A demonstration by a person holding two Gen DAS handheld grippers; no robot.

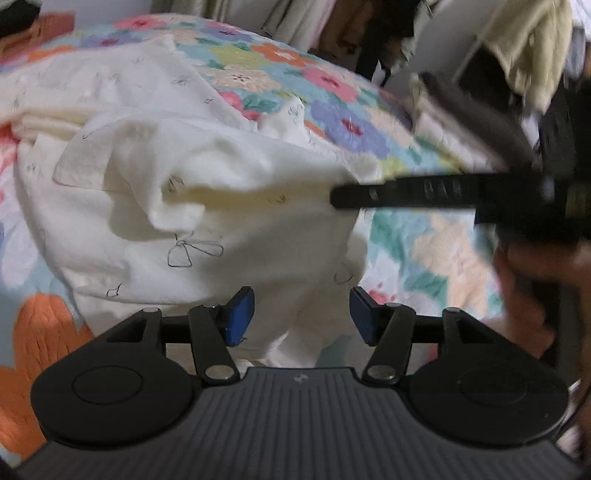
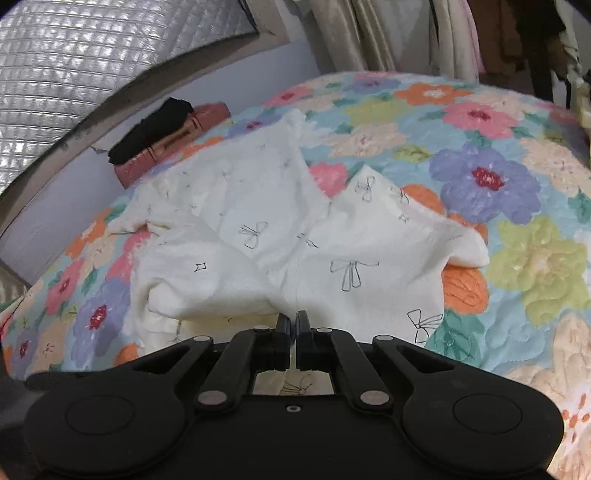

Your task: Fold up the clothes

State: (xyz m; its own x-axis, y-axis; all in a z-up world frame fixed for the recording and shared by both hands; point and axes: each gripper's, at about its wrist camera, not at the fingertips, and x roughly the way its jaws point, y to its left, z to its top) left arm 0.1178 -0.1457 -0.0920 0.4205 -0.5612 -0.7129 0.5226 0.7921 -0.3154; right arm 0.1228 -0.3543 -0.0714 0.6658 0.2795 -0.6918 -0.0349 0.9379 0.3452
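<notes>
A white garment (image 2: 280, 236) printed with small bows is lying crumpled on the flowered bedspread (image 2: 517, 206). The right gripper (image 2: 293, 325) is pinching a fold of it with jaws pressed together, while the left gripper (image 1: 301, 314) is hovering over the cloth, spread and gripping nothing.

home bedroom: floral quilt (image 2: 480, 177) on bed, hanging clothes (image 2: 454, 33) behind, window (image 2: 74, 66).
</notes>
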